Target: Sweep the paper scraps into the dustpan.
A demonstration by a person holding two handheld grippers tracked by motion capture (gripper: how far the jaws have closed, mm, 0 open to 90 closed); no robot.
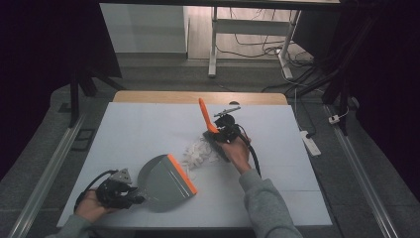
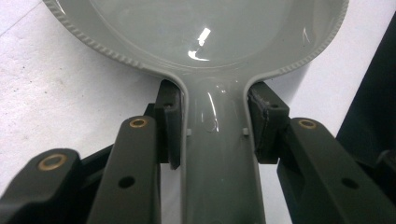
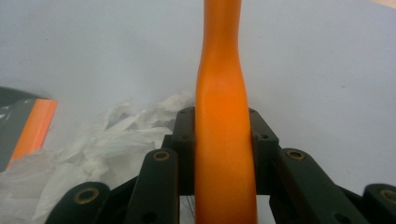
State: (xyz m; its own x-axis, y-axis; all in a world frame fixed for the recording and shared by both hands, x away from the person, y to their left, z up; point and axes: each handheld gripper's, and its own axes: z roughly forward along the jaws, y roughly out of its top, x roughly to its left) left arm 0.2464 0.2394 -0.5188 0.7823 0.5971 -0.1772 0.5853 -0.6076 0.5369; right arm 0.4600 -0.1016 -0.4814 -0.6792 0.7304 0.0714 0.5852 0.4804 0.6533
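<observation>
My left tool (image 2: pixel 215 135) clamps the dustpan (image 1: pixel 166 182) handle, right tool (image 3: pixel 222 140) grips the brush (image 1: pixel 207 119); sweep paper scraps (image 1: pixel 200 153) steadily toward its orange lip.

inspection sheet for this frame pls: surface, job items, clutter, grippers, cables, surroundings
Surface: white table, wooden strip along its far edge.
Job's things: grey dustpan with orange lip; orange-handled brush; white crumpled paper scraps between them.
Clutter: nothing seen.
Grippers: left hand-held gripper shut on the dustpan handle; right hand-held gripper shut on the brush handle.
Cables: black cable trails from the right gripper; loose cables on the floor behind.
Surroundings: white desk frame, power strip on the floor at right.
</observation>
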